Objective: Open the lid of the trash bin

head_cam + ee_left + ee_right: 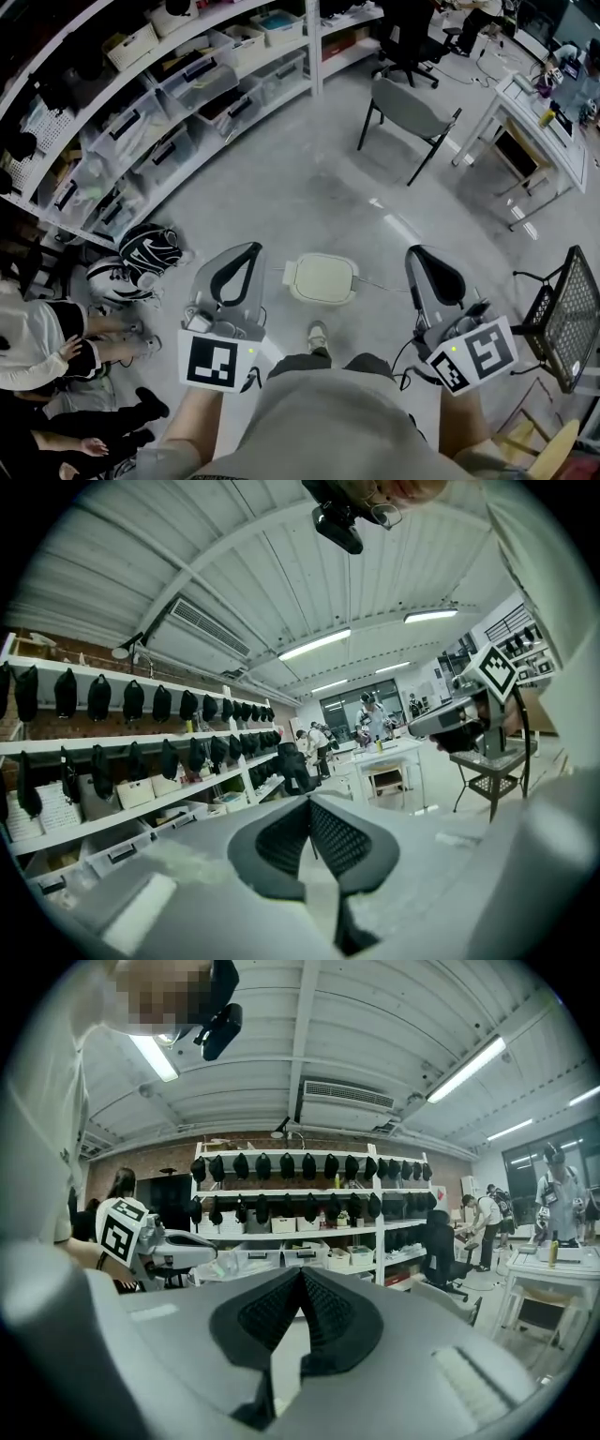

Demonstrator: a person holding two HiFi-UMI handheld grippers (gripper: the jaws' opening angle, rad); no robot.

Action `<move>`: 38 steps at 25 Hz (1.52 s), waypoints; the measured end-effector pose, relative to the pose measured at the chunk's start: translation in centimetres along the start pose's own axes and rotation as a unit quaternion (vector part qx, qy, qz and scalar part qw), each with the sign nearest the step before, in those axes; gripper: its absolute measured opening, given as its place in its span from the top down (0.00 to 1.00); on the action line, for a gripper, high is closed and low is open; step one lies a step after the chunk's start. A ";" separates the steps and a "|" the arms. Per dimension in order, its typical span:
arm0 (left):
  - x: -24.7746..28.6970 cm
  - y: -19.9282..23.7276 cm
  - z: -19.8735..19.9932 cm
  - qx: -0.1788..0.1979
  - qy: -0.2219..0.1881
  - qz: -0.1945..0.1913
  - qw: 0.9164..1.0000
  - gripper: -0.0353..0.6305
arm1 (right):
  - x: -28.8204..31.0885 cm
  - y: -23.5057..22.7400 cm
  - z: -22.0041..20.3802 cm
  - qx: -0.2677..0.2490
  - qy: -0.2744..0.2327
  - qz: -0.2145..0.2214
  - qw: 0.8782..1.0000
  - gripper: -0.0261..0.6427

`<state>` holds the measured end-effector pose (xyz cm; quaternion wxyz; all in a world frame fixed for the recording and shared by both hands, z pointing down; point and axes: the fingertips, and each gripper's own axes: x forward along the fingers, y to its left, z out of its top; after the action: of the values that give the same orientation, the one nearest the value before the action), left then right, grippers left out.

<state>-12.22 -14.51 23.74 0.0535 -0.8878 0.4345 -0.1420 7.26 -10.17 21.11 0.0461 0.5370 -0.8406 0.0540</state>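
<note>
Head view: the trash bin stands on the grey floor between the 2 grippers, lid down. Both the left gripper and right gripper are pinched together, empty. That plastic lid looks light, stiff, smooth; lift its edge. Beyond the bin stand shelves and a chair.

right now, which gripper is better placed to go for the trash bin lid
Left, narrowly. In the head view the closed trash bin lid sits between them, nearer the left gripper than the right gripper. Both are shut and empty, neither touching it.
</note>
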 end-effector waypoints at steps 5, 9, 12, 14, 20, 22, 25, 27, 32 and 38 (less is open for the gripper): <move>1.0 1.9 -0.8 -0.001 0.003 -0.005 1.000 0.94 | 2.0 -0.5 0.0 0.004 0.008 -0.008 1.000 0.96; 1.7 2.3 -1.8 -0.008 0.012 -0.002 1.000 0.94 | 2.8 -1.5 -1.2 0.010 0.023 -0.011 1.000 0.96; 2.0 2.3 -2.7 -0.013 0.024 0.002 1.000 0.94 | 3.3 -2.2 -2.5 0.015 0.039 -0.005 0.999 0.96; 2.4 2.2 -3.5 -0.021 0.034 0.005 0.999 0.94 | 3.9 -2.6 -3.6 0.021 0.050 0.004 0.999 0.96; 4.1 2.2 -7.9 -0.035 0.081 0.008 0.996 0.94 | 6.4 -4.9 -9.4 0.040 0.098 0.020 0.994 0.96; 5.1 2.4 -9.9 -0.020 0.093 0.003 0.995 0.94 | 7.5 -5.9 -11.9 0.043 0.121 0.022 0.991 0.96; 5.9 2.0 -14.1 -0.048 0.128 0.008 0.991 0.94 | 8.5 -6.7 -17.4 0.060 0.168 0.037 0.983 0.96; 6.5 1.3 -17.1 -0.074 0.151 0.015 0.986 0.94 | 9.0 -7.2 -21.6 0.074 0.198 0.048 0.976 0.96; 7.8 -0.8 -23.8 -0.097 0.192 0.020 0.976 0.94 | 10.2 -8.5 -31.5 0.138 0.247 0.056 0.957 0.96; 8.4 -3.6 -32.5 -0.111 0.243 0.017 0.963 0.94 | 11.6 -9.7 -42.6 0.205 0.290 0.036 0.934 0.96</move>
<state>-14.34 -18.01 57.29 -0.1505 -0.8196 0.4622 -0.3033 12.01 -18.67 65.22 0.1752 0.4652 -0.7801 0.3799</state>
